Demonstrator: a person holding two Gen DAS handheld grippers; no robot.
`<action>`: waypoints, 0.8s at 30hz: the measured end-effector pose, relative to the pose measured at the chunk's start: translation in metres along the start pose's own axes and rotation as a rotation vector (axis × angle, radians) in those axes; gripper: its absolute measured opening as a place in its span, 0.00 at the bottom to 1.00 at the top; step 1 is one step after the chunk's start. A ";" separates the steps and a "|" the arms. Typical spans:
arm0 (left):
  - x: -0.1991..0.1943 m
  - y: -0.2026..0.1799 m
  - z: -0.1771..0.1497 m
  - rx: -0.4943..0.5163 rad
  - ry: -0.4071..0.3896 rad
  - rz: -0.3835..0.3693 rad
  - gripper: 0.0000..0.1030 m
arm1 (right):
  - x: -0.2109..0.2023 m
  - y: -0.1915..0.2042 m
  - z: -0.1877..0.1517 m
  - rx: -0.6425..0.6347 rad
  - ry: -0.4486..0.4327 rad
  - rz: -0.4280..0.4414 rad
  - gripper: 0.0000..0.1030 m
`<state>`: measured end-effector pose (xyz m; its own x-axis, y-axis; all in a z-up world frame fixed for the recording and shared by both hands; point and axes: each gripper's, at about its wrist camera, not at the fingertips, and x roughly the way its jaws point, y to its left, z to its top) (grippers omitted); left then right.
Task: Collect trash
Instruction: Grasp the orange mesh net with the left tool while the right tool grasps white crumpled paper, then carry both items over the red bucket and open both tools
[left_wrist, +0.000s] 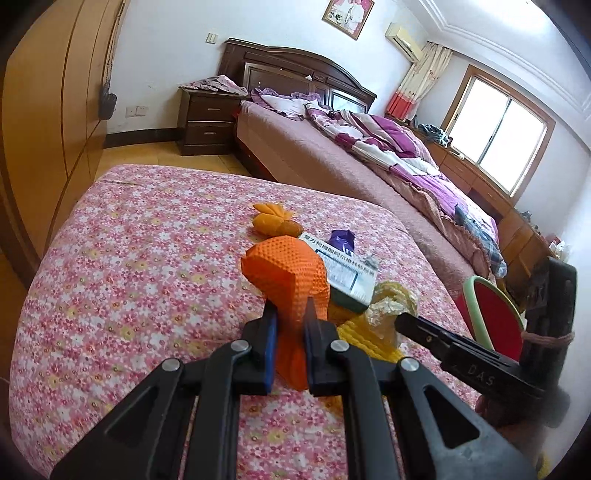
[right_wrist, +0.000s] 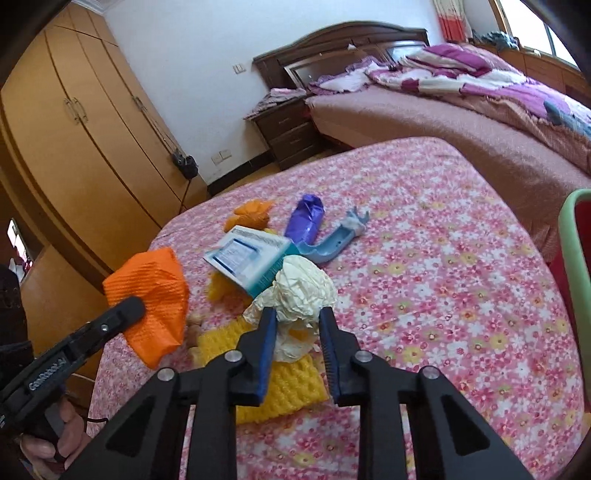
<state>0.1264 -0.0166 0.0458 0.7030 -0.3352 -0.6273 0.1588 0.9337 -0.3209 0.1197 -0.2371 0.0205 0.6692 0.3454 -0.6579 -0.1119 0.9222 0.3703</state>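
The left claw (left_wrist: 290, 314) is pinching the orange foam net (left_wrist: 286, 273) and holds it lifted above the flowered surface (left_wrist: 147, 258), probably so it can be carried away as trash. The right claw (right_wrist: 297, 321) is spread around the crumpled cream paper (right_wrist: 303, 291), which lies on a yellow foam sheet (right_wrist: 295, 384); I judge it is not gripped yet. The medicine box (right_wrist: 251, 258), purple wrapper (right_wrist: 304, 221) and blue plastic piece (right_wrist: 332, 243) lie behind on the surface, while a red bin (left_wrist: 495, 317) waits at the right edge.

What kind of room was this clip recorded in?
A home bedroom, most likely: a made-up bed with a dark wooden headboard, a matching nightstand beside it, and a tall wooden wardrobe along the wall.
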 end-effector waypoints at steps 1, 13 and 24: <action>-0.002 -0.001 -0.001 0.000 -0.001 -0.003 0.11 | -0.005 0.001 -0.001 -0.001 -0.011 0.001 0.25; -0.037 -0.015 -0.011 0.017 -0.031 -0.034 0.11 | -0.075 0.000 -0.014 0.030 -0.142 -0.032 0.25; -0.071 -0.059 -0.016 0.070 -0.041 -0.129 0.11 | -0.143 -0.023 -0.036 0.075 -0.230 -0.104 0.25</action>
<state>0.0554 -0.0501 0.0981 0.7011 -0.4491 -0.5539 0.2965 0.8900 -0.3463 -0.0001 -0.3014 0.0824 0.8247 0.1929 -0.5316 0.0150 0.9322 0.3617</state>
